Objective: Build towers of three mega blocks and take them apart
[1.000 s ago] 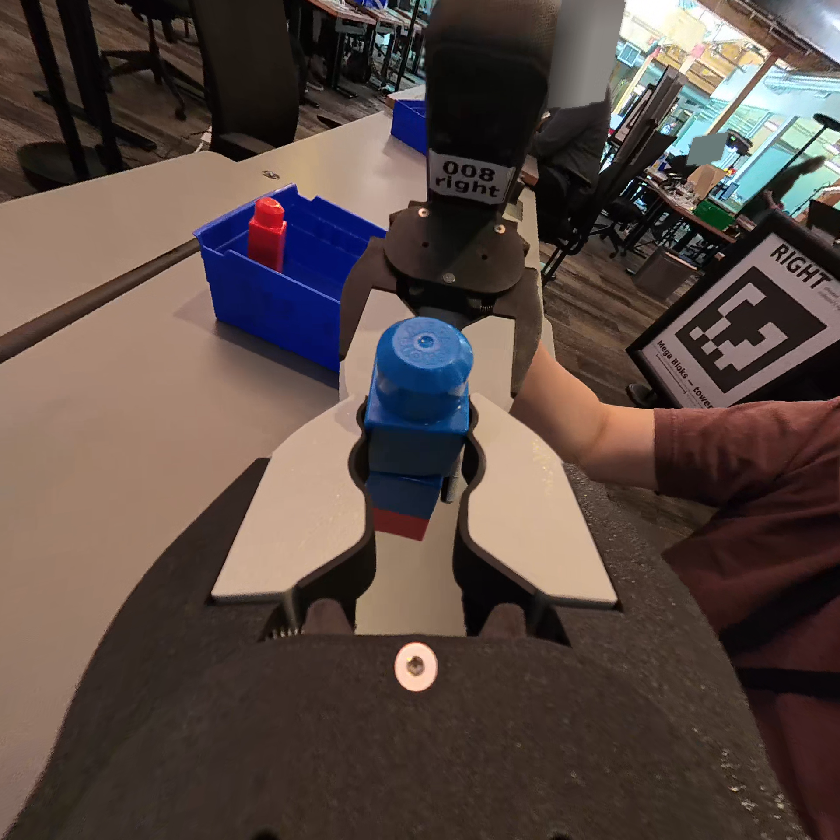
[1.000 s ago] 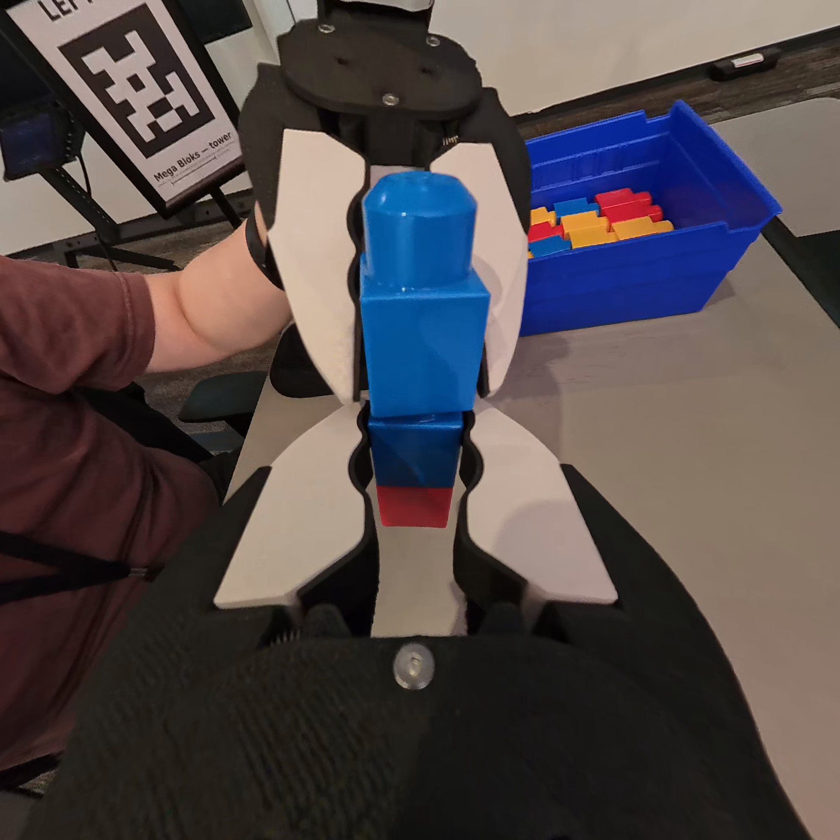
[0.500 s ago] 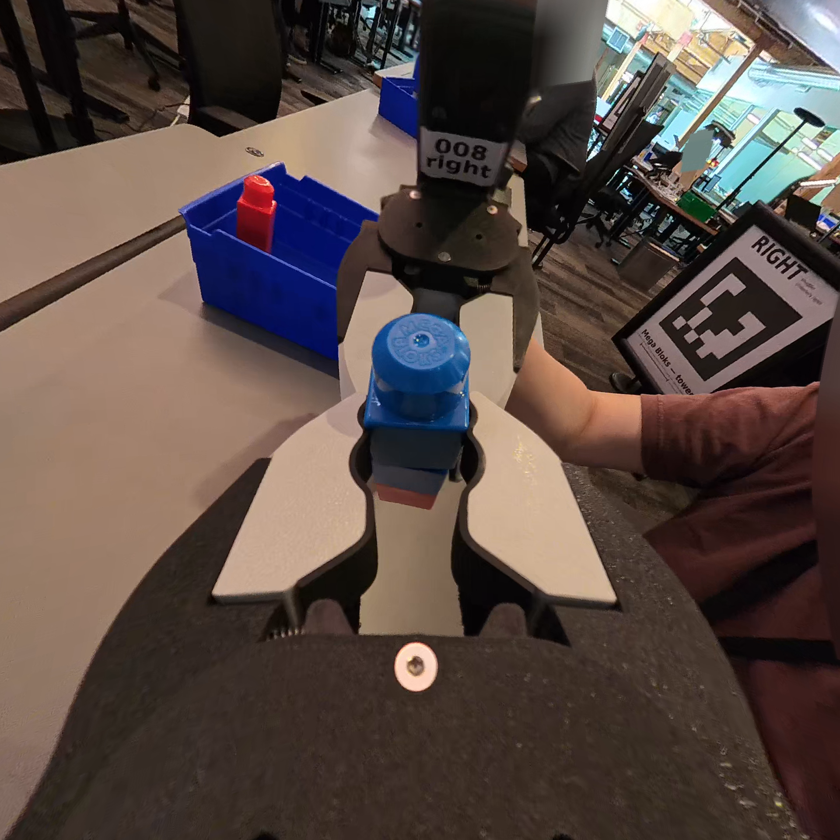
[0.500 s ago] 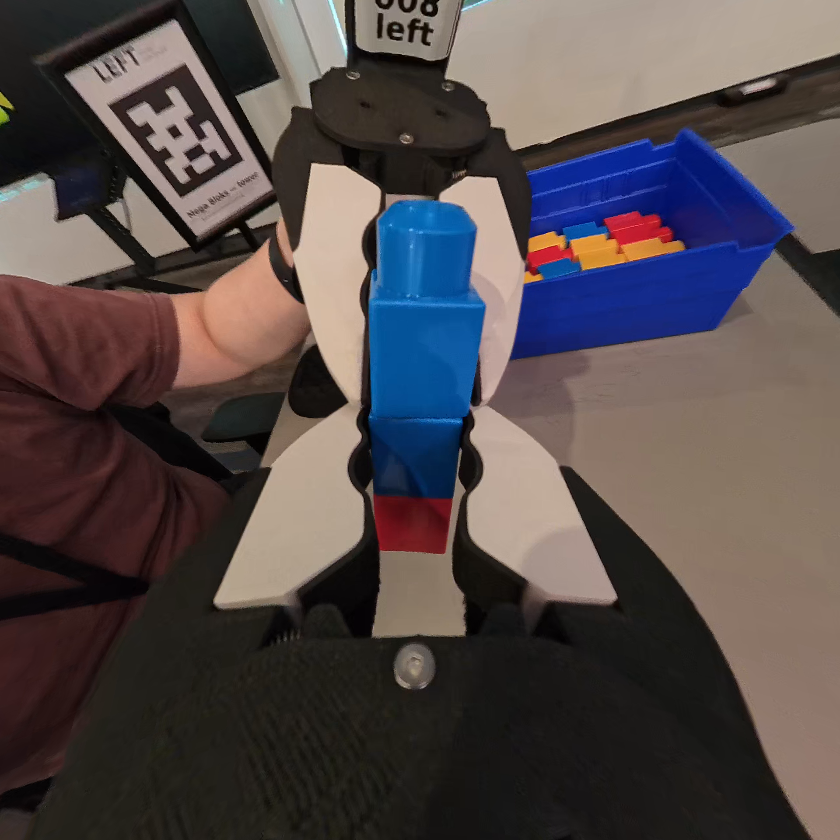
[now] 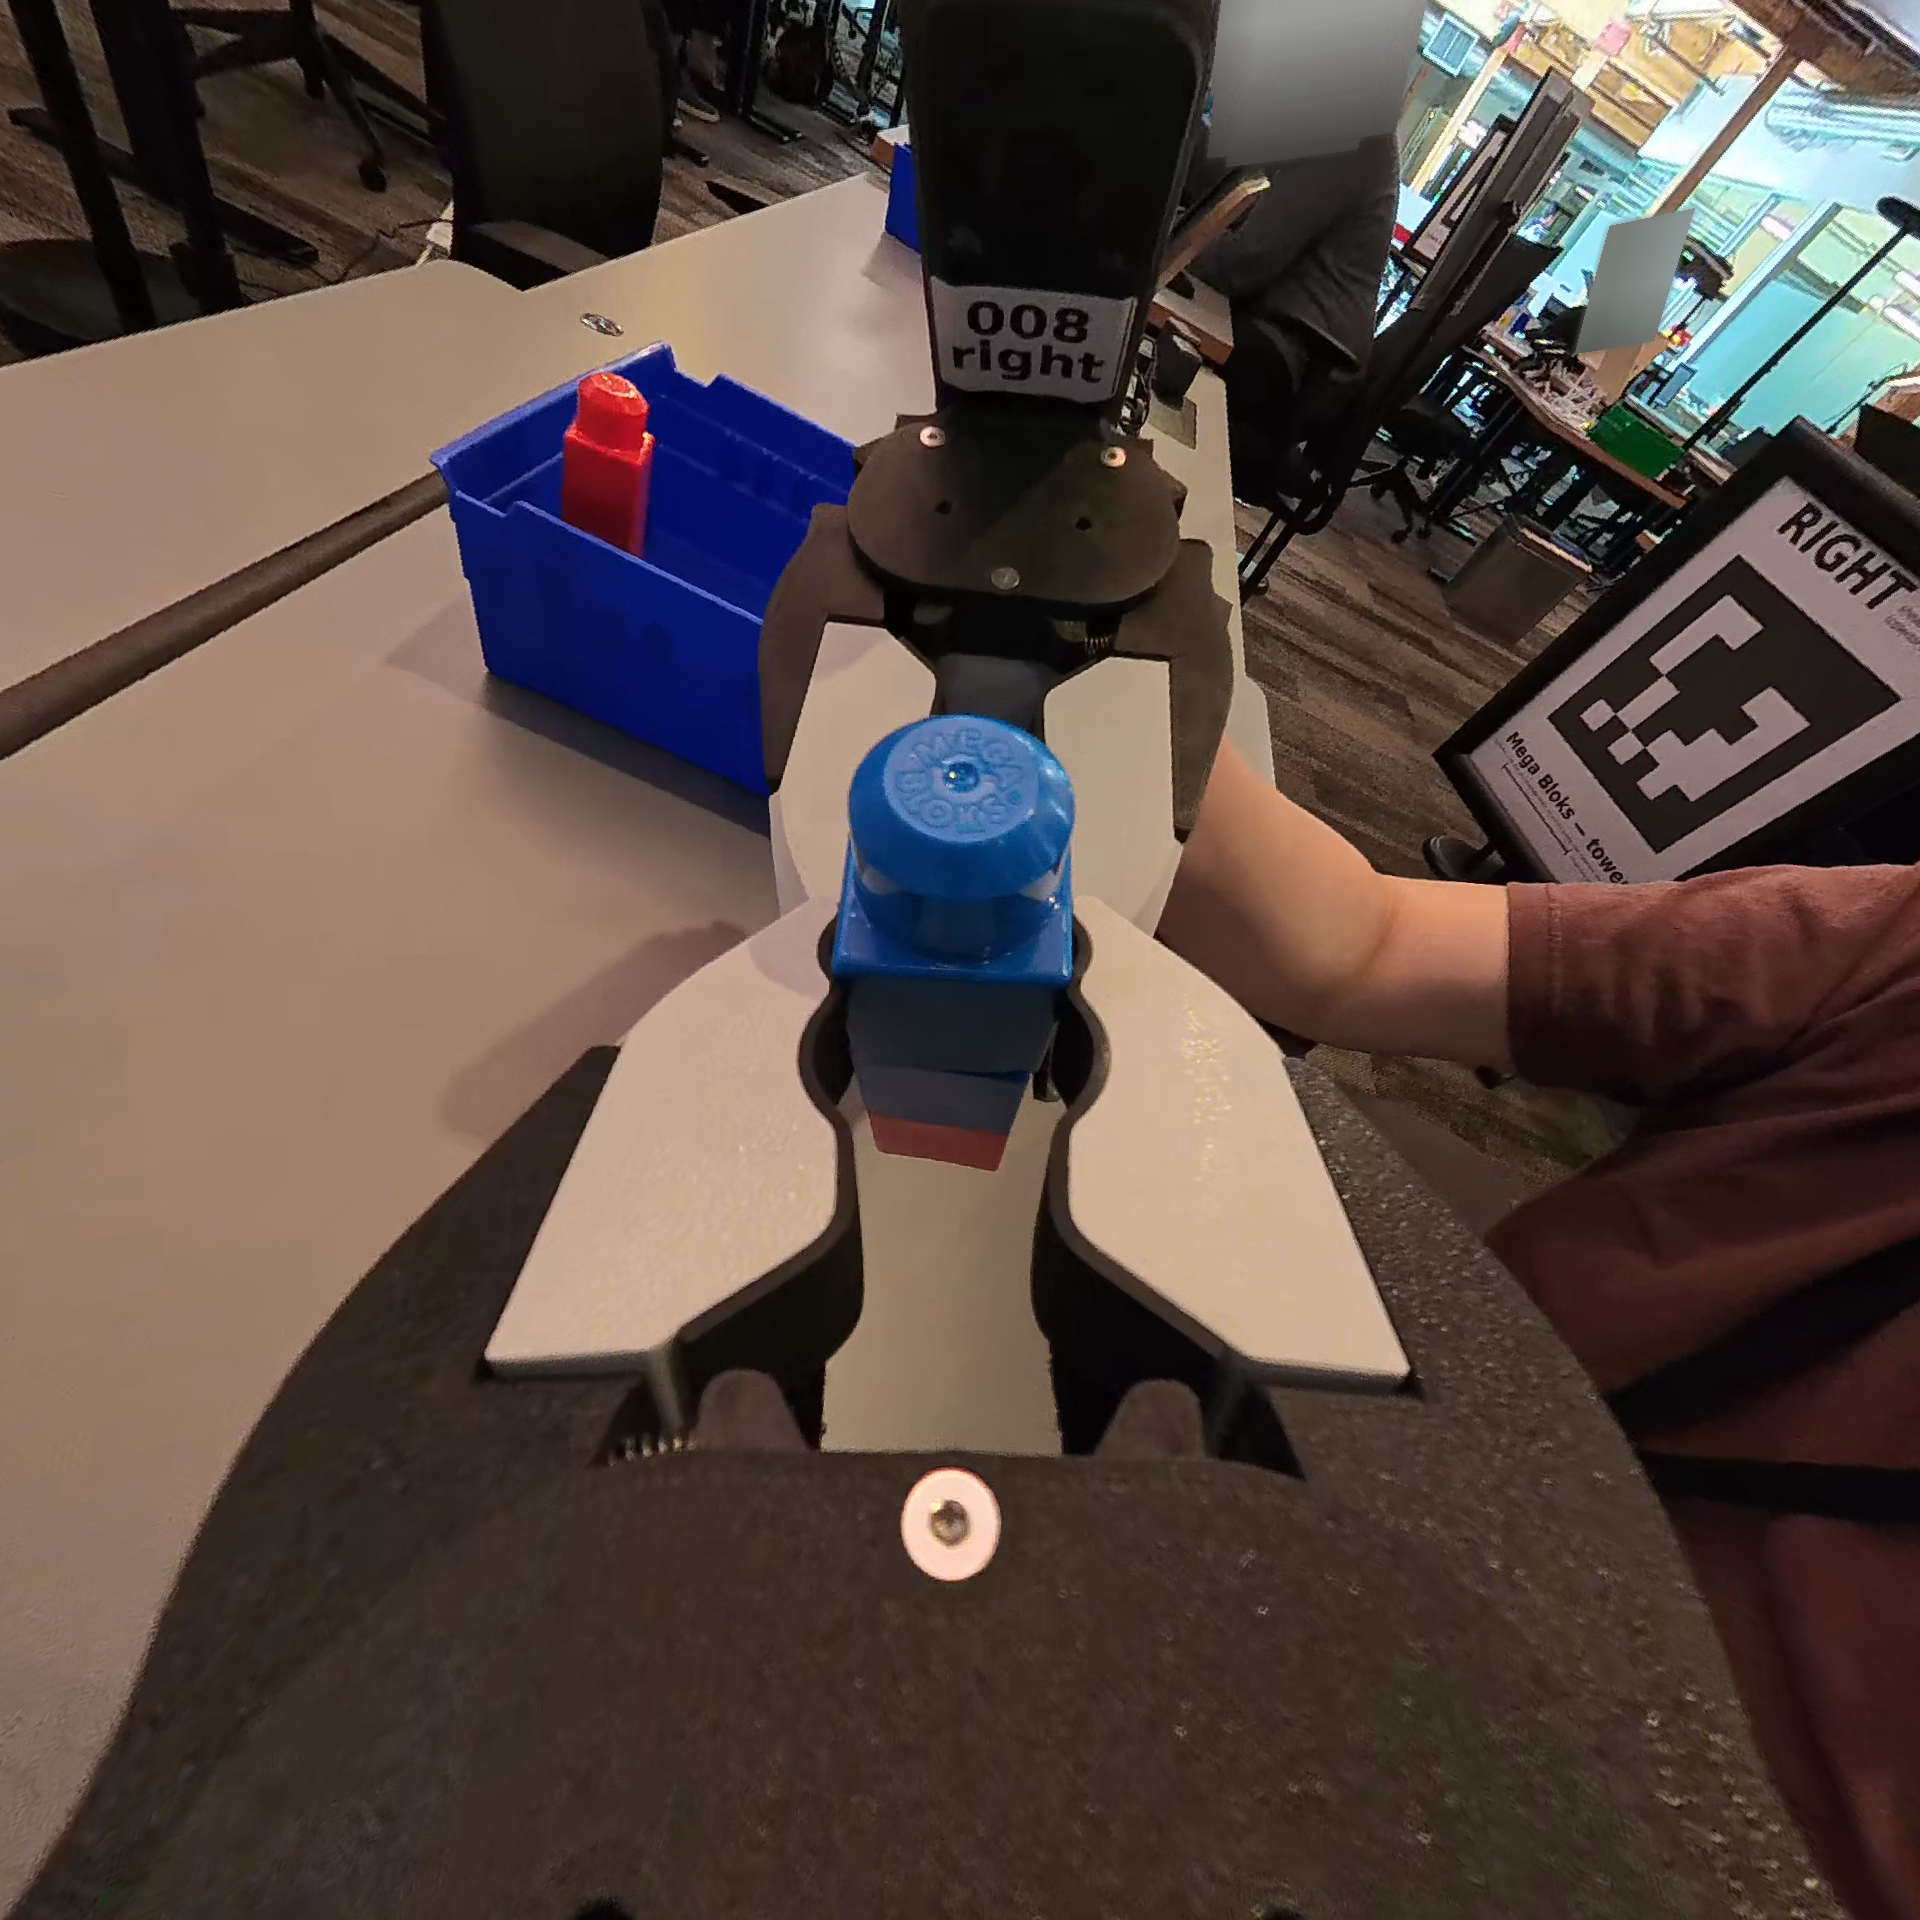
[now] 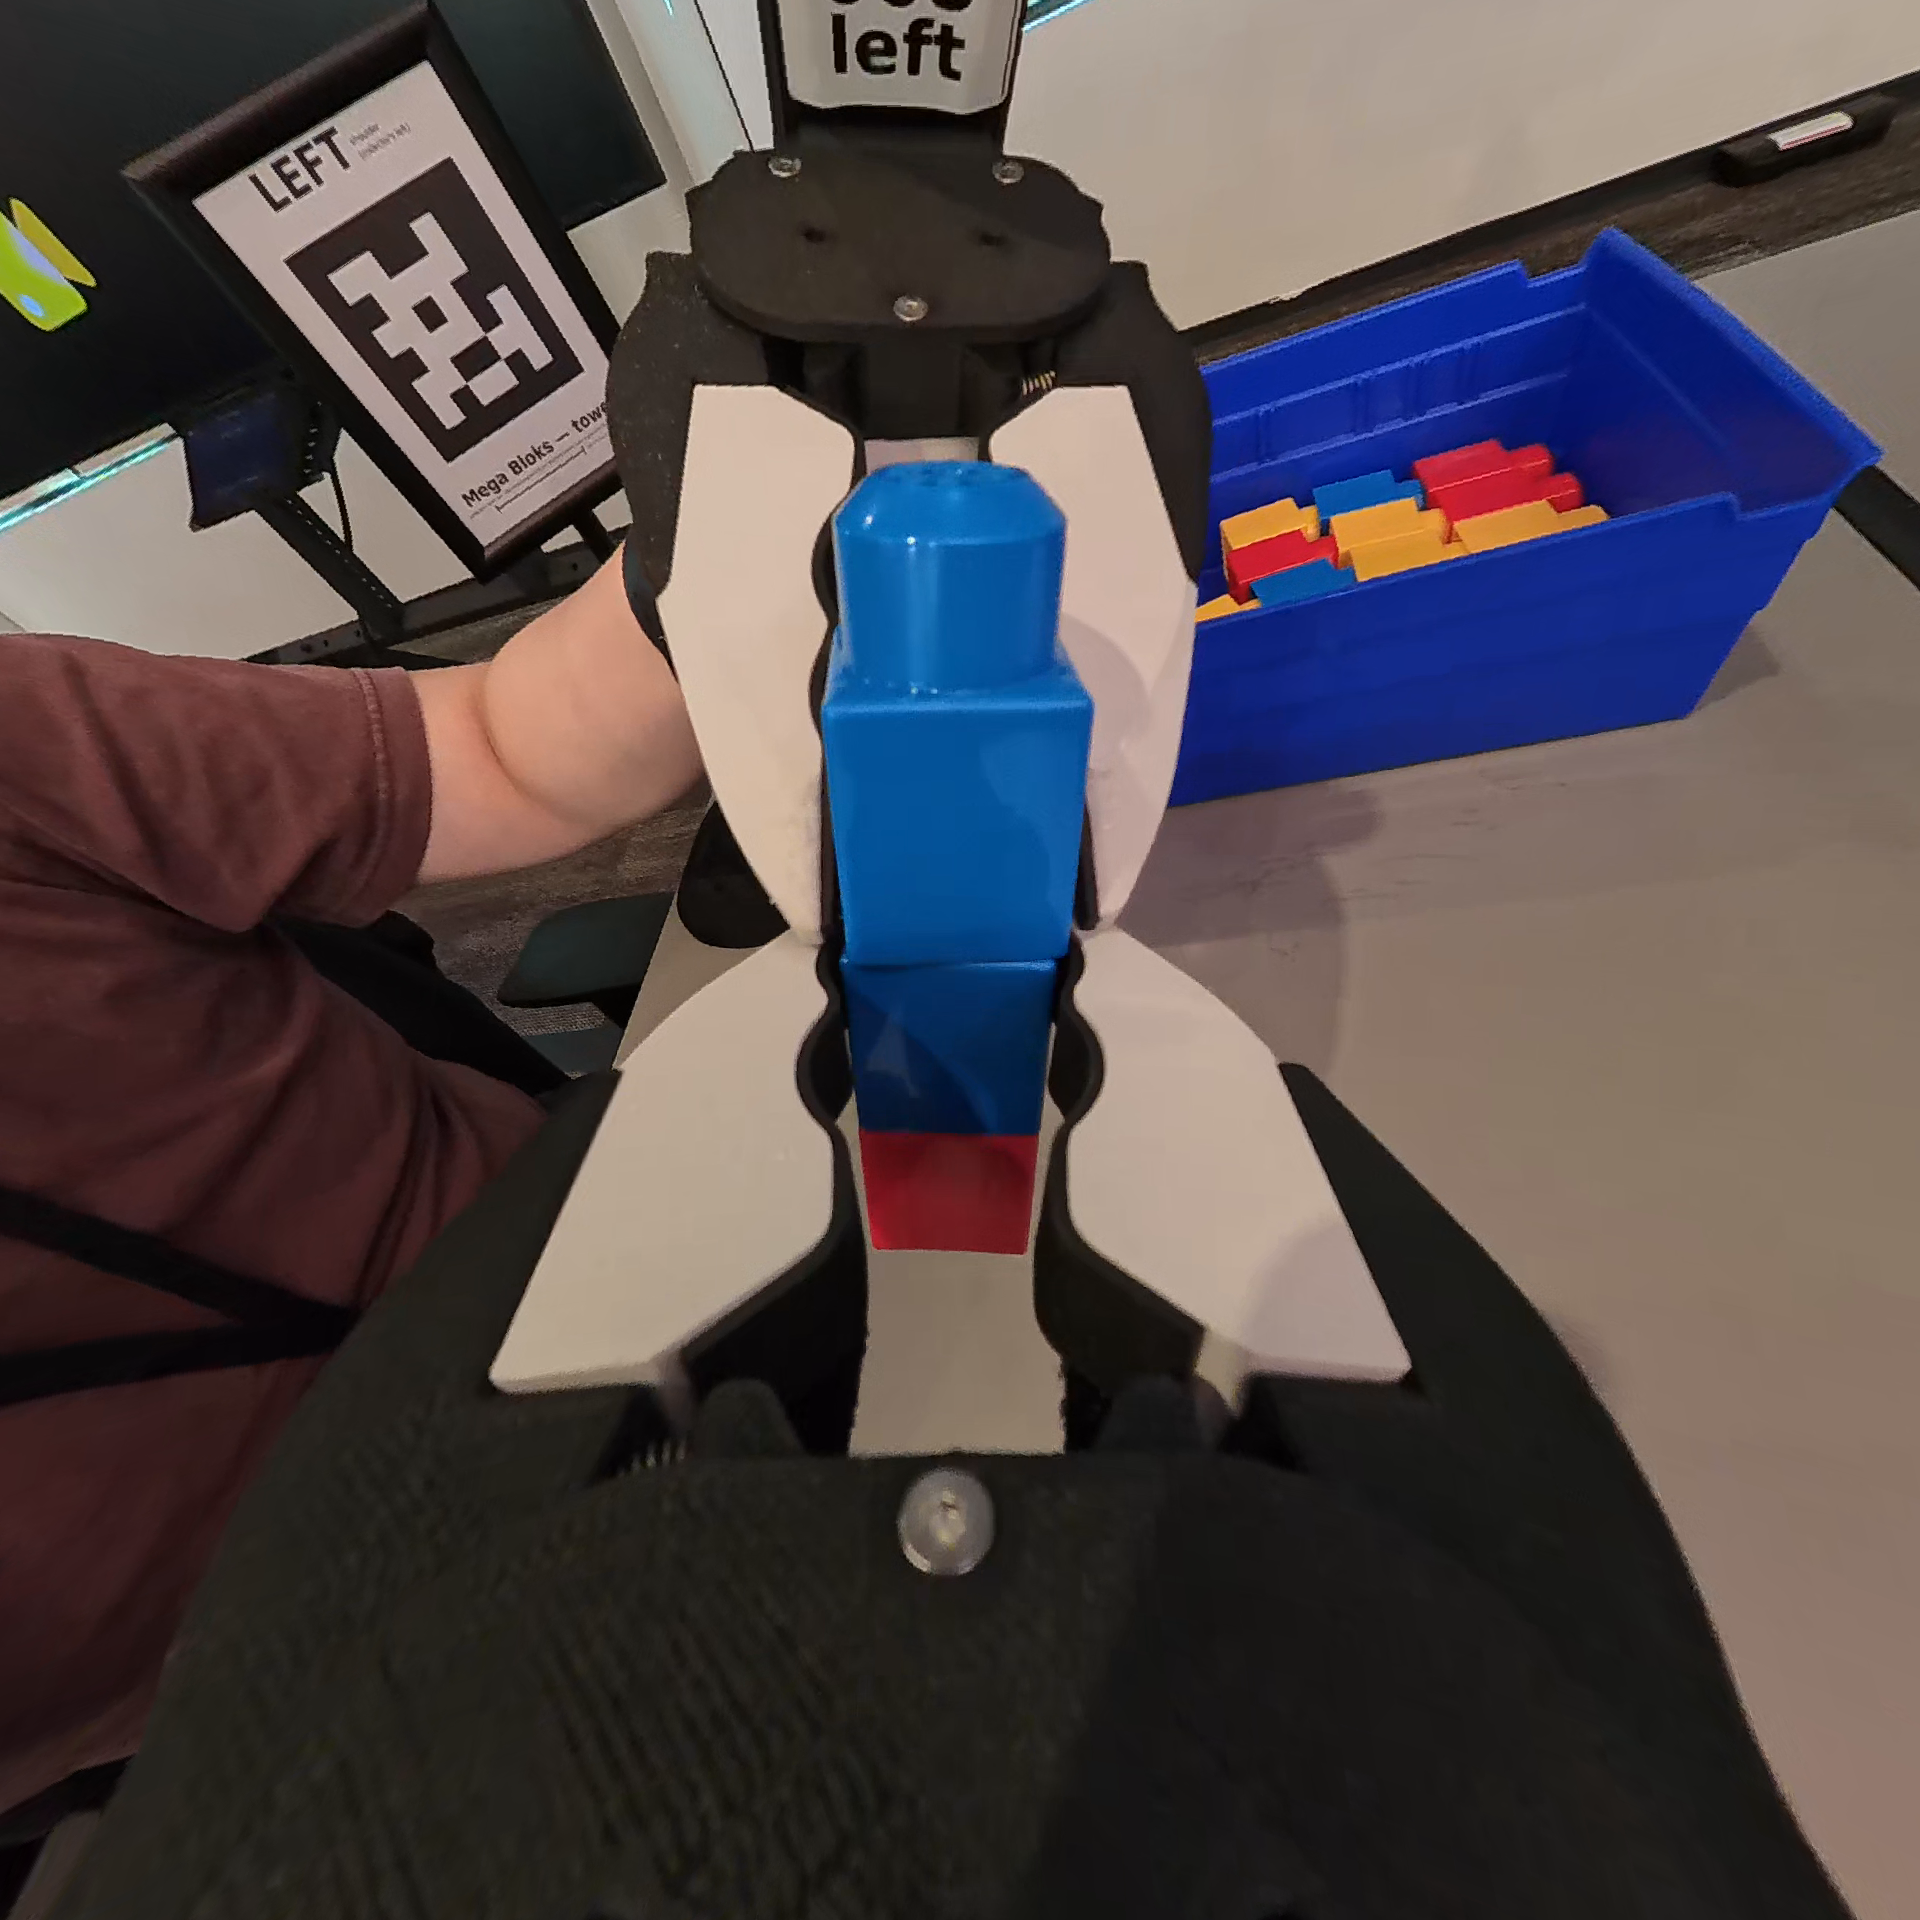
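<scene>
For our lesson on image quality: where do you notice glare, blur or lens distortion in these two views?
Left wrist view: the table edges bow from the wide lens, and far desks are softer. Right wrist view: soft highlights on the top blue block; slight blur at the frame's lower right edge.

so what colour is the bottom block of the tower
Red bottom block, under two blue ones; clearest in the right wrist view.

The three-block tower (image 6: 951,831) now tips its stud further toward the left gripper (image 5: 951,997), showing more red base block (image 6: 945,1195)
</scene>
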